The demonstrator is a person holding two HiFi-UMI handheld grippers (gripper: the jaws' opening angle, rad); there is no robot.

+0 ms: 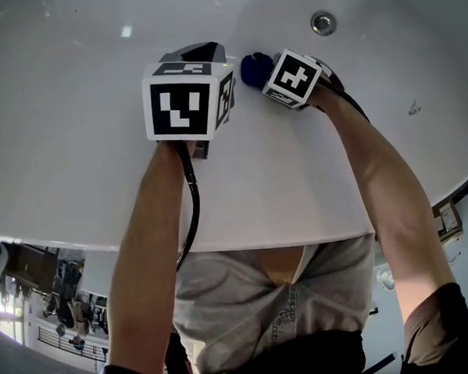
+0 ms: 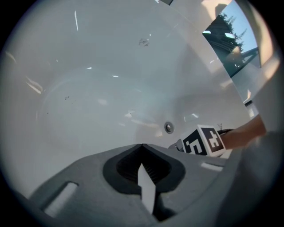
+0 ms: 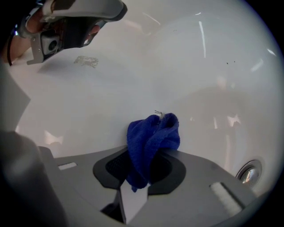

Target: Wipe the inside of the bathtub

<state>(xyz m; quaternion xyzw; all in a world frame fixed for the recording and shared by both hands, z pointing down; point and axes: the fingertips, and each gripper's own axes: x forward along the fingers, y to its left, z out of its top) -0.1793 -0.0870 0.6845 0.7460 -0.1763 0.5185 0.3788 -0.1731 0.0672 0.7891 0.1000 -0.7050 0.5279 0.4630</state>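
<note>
**Two hand-held grippers inside a white bathtub, the right one holding a blue cloth**

Seen from above, a person leans over the rim of a white bathtub with both bare forearms reaching down into it.

On the left, the left gripper is held over the tub's inner wall. A black-and-white marker cube sits on top of it, and a black cable trails back along the forearm. In the left gripper view its dark fingers are closed together, tips meeting, with nothing between them. Only smooth white tub surface lies ahead of them.

Just to the right of that gripper is a small blue cloth, bunched up against the white wall. It lies between the two grippers in the head view, close to the left one but not held by it.

The right gripper holds the cloth. In the right gripper view its fingers are clamped on the cloth's lower part, which hangs down into the dark gap between them. The rest rises beyond the fingertips as a folded lump, its top towards the tub wall. Whether it presses on the wall cannot be told.

Further right and higher up the wall is the round metal drain, well apart from the cloth.
</note>
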